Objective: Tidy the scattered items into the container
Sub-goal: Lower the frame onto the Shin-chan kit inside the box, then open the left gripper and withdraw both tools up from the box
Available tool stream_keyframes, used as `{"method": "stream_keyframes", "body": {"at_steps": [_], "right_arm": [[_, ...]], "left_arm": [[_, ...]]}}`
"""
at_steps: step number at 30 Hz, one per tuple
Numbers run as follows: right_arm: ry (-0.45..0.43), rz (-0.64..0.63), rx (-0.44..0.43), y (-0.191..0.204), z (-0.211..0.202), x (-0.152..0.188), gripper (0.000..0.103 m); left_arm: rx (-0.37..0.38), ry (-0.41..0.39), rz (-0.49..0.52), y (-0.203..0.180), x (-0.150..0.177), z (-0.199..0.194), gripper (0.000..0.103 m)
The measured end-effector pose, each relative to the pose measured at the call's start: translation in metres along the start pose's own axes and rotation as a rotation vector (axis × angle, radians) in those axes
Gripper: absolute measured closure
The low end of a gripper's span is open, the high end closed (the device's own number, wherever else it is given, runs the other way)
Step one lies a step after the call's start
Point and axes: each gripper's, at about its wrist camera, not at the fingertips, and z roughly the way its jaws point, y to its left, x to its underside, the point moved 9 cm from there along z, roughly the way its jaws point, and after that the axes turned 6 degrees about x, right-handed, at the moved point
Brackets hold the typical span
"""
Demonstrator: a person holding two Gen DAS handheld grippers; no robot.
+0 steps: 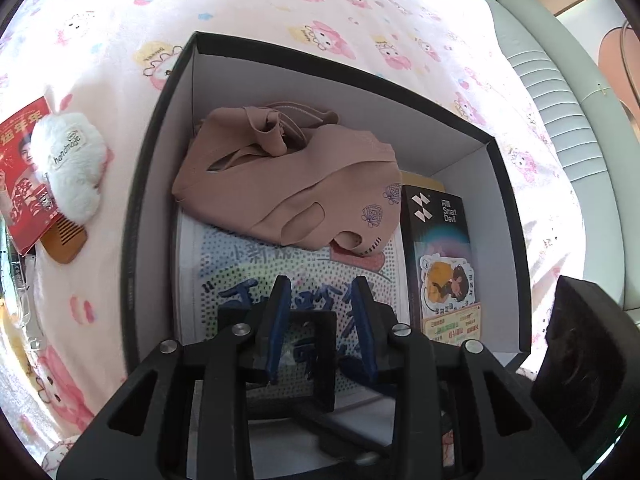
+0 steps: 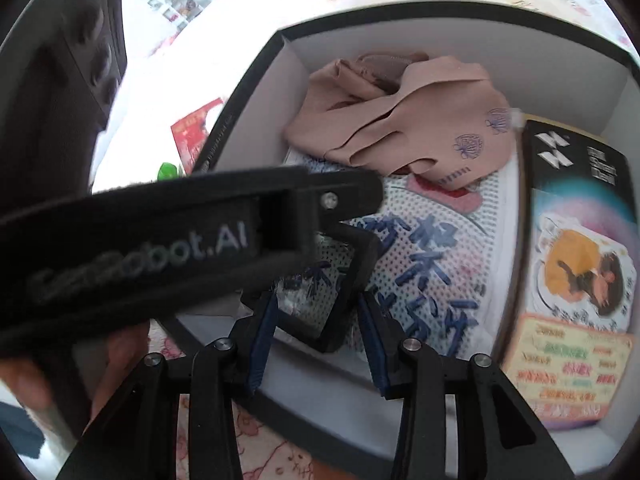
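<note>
A black box with white inside (image 1: 160, 128) (image 2: 256, 92) holds a tan cloth (image 1: 296, 184) (image 2: 404, 124), a dotted white pack with blue writing (image 1: 240, 272) (image 2: 440, 264) and a black Smart Devil carton (image 1: 440, 248) (image 2: 576, 248). My left gripper (image 1: 322, 292) hovers over the box, jaws apart around a small clear-faced black frame (image 1: 308, 356); I cannot tell if they grip it. My right gripper (image 2: 316, 304) is open just behind the same frame (image 2: 328, 300), above the box's near wall. Outside lie a white plush (image 1: 68, 164), a wooden comb (image 1: 66, 242) and a red booklet (image 1: 22, 176) (image 2: 194, 136).
The box sits on a pink cartoon-print cloth (image 1: 320, 12). A white ribbed appliance (image 1: 560, 92) stands at the right. The left gripper's black body (image 2: 140, 236) and a hand cross the right wrist view. A green object (image 2: 167, 171) lies near the booklet.
</note>
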Motion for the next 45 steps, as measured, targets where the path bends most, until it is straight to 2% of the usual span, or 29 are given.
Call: {"method": "stream_keyframes", "body": {"at_steps": [3, 7, 9, 12, 16, 17, 21, 25, 28, 30, 38, 42, 43, 45], "right_arm": [[-0.041, 0.053, 0.041, -0.02, -0.017, -0.001, 0.066], [-0.109, -0.009, 0.316, -0.044, -0.03, -0.012, 0.066], [-0.087, -0.06, 0.339, -0.04, -0.025, -0.011, 0.066], [-0.053, -0.07, 0.377, -0.044, -0.015, -0.007, 0.066], [-0.076, -0.122, 0.516, -0.05, -0.015, -0.006, 0.066], [-0.073, -0.132, 0.527, -0.049, -0.014, -0.007, 0.066], [-0.005, -0.097, 0.376, -0.035, -0.002, -0.005, 0.066], [-0.005, -0.063, 0.284, -0.026, 0.001, -0.009, 0.066], [-0.007, -0.049, 0.221, -0.023, 0.001, -0.01, 0.066], [-0.012, -0.045, 0.227, -0.026, -0.001, -0.01, 0.066], [-0.063, -0.027, 0.342, -0.05, -0.021, -0.008, 0.066], [-0.066, -0.049, 0.376, -0.054, -0.025, -0.005, 0.065], [-0.067, -0.058, 0.392, -0.053, -0.026, -0.003, 0.065], [-0.069, -0.071, 0.422, -0.056, -0.026, -0.01, 0.065]], "left_arm": [[0.022, -0.014, -0.004, -0.002, 0.001, 0.001, 0.072], [0.033, -0.014, 0.026, -0.012, 0.003, 0.021, 0.072], [0.042, -0.003, 0.031, -0.015, 0.005, 0.026, 0.072], [0.07, -0.002, 0.034, -0.019, 0.007, 0.027, 0.072], [0.127, -0.003, 0.016, -0.02, 0.006, 0.026, 0.071], [0.135, 0.0, 0.012, -0.019, 0.005, 0.027, 0.071], [0.147, -0.007, 0.006, -0.018, 0.003, 0.024, 0.071], [0.174, -0.011, -0.014, -0.02, 0.003, 0.024, 0.071], [0.148, -0.011, 0.006, -0.021, 0.005, 0.023, 0.071], [0.132, -0.011, 0.014, -0.02, 0.006, 0.023, 0.071], [0.071, -0.004, 0.032, -0.02, 0.007, 0.031, 0.071], [0.041, 0.023, 0.029, -0.019, 0.008, 0.039, 0.071], [0.045, 0.037, 0.025, -0.02, 0.01, 0.041, 0.071], [0.077, 0.076, 0.03, -0.024, 0.016, 0.048, 0.064]]}}
